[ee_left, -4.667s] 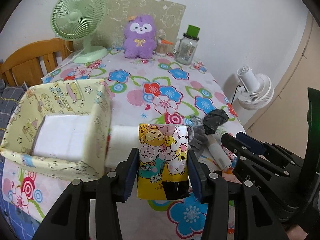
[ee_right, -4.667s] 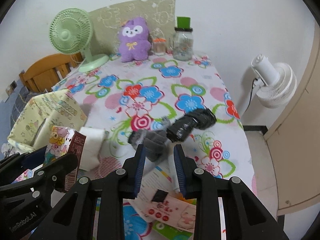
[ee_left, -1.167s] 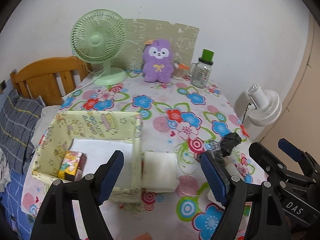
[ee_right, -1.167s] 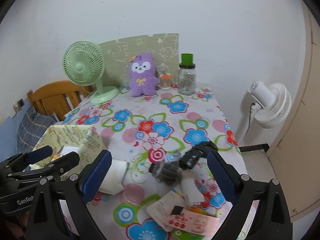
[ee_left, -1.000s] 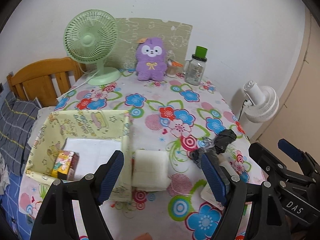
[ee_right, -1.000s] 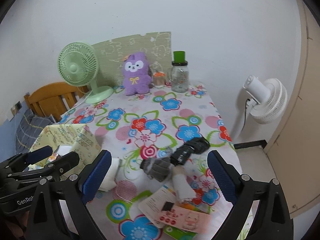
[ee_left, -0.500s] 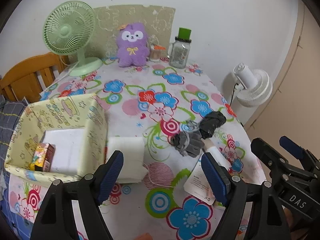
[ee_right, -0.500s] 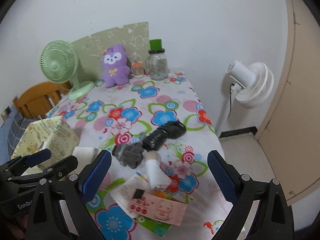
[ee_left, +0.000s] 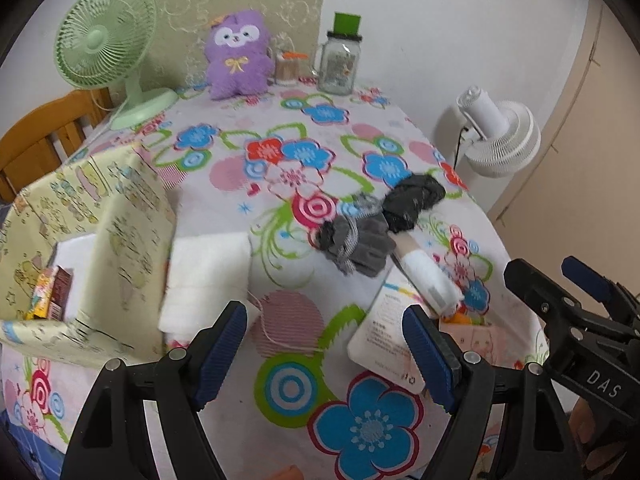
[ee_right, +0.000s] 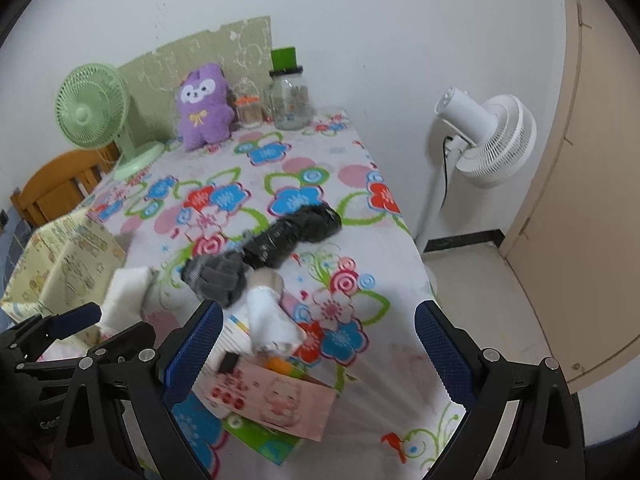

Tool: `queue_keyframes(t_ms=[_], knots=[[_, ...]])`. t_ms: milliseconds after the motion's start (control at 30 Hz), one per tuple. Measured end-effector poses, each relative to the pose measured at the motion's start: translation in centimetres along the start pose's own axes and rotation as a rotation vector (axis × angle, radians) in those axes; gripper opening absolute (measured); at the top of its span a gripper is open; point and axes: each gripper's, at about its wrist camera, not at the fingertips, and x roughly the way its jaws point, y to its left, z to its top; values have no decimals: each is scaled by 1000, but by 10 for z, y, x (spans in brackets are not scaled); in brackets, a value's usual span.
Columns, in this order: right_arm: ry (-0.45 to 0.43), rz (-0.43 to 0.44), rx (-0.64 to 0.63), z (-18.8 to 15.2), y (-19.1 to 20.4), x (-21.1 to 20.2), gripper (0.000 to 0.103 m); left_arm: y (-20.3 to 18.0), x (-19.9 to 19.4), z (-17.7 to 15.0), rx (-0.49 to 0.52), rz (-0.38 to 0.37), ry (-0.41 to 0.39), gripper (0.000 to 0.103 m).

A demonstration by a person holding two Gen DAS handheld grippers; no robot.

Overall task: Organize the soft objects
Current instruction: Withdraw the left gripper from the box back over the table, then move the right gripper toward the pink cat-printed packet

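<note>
- Both grippers are swinging rightward since a moment ago, the yellow box (ee_left: 120,216) sliding toward the left edge of view.
- Left gripper (ee_left: 324,348) is gaping empty (right gripper (ee_right: 316,344) too); grey socks (ee_left: 356,240) are lying ahead, near the table's (ee_left: 280,384) right edge.

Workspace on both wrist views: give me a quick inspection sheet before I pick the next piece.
Surface: table under a flowered cloth.
Job's things: yellow box at left, holding a small packet; white folded cloth beside the box; grey sock, black sock, white sock heaped together.
Clutter: printed packets at the near edge; purple plush, jar, green fan at the back.
Grippers: left claw open, empty; right claw open, empty.
Cables: cord on the white fan.
Surroundings: wooden chair, wall.
</note>
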Motion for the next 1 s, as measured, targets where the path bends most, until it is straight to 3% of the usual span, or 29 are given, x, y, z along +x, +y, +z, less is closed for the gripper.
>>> queue_keyframes(t_ms=[200, 433, 800, 1000], knots=[[49, -11, -48, -15, -6, 11, 98, -10, 17, -17, 20, -25, 72, 82], [128, 40, -115, -29, -10, 23, 98, -22, 23, -34, 76, -46, 123, 82], [210, 120, -361, -28, 28, 40, 98, -35, 31, -46, 151, -54, 196, 82], [267, 158, -357, -29, 27, 50, 98, -34, 35, -46, 156, -51, 211, 82]])
